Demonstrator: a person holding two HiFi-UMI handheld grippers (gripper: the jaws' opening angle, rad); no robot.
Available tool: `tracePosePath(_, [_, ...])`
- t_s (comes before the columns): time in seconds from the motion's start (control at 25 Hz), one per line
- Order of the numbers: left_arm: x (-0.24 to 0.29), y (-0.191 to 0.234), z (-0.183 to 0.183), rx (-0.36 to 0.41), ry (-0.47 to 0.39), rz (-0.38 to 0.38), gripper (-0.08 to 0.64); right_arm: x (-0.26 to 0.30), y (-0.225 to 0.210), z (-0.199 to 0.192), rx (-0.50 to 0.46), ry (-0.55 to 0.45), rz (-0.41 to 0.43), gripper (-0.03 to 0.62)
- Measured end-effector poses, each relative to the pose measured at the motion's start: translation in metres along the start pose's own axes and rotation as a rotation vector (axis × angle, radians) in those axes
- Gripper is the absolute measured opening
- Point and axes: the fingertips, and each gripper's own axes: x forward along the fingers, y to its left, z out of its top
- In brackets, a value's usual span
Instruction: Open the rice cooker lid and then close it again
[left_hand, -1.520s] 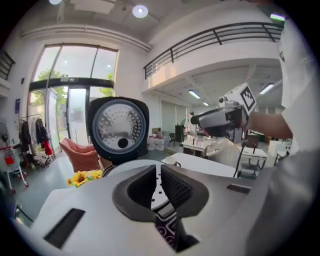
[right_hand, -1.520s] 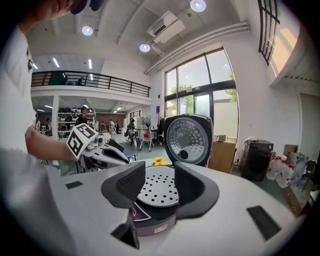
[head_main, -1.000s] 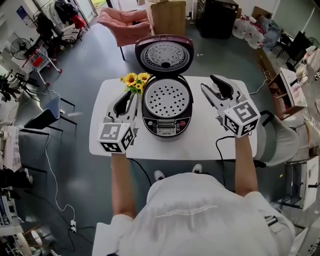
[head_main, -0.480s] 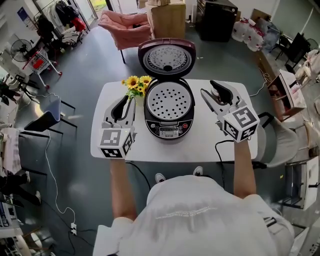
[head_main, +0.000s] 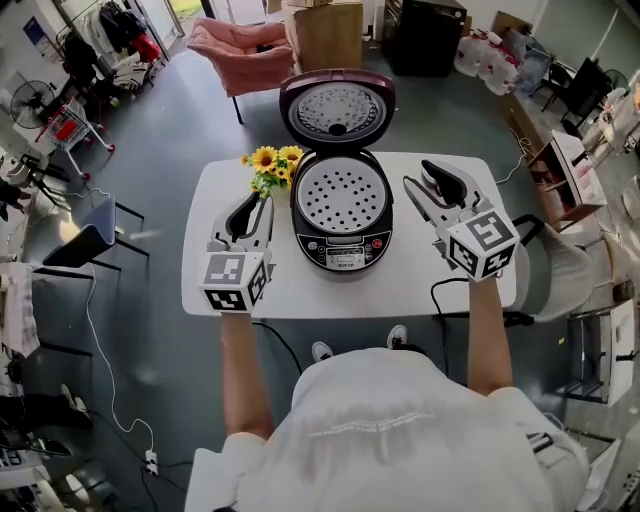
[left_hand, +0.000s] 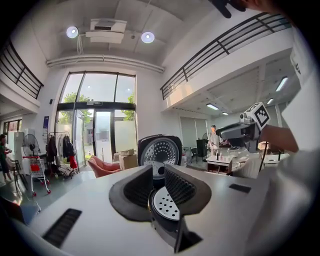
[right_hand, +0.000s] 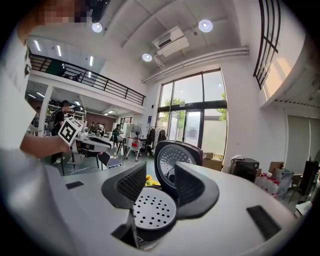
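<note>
A: Since lid (head_main: 337, 108) is standing straight up off cooker (head_main: 343, 235), is the open half counting as done?

B: Judging so. Cooker is sitting in the middle of table (head_main: 410, 290), tray (head_main: 341, 195) showing inside, lid hinging at the far side. Over the last second lid isn't moving at all.

A: Grippers doing anything?

B: Both are staying either side of cooker, clear of it. Left gripper (head_main: 252, 200) is keeping its jaws a narrow slit apart, nothing between them. Right gripper (head_main: 416, 173) is holding its jaws wider apart, also empty. Neither gap is changing.

A: So we're pausing?

B: Looking like it: sitting between opening and closing. Next, I'm guessing, one gripper is going to be reaching up behind the lid's top edge and pushing it forward and down until it latches.

A: Risks?

B: Sunflowers (head_main: 270, 162) are sitting just beside cooker at far left, near left gripper's likely path. Right side is looking cleaner.
</note>
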Motion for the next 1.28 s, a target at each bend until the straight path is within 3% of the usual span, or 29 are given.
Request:
tracePosePath(0.56, [-0.004, 0.02, -0.026, 0.001, 0.043, -0.158, 0.086, 0.005, 0.046, -0.016, 0.028, 0.072, -0.068, 0.184])
tracePosePath(0.84, [0.018, 0.028, -0.013, 0.043, 0.035, -0.17, 0.086, 0.028, 0.023, 0.001, 0.0, 0.051, -0.059, 0.183])
tracePosePath(1.28, [0.096, 0.045, -0.006, 0.019, 0.044, -0.172, 0.086, 0.08, -0.042, -0.005, 0.015, 0.055, -0.05, 0.183])
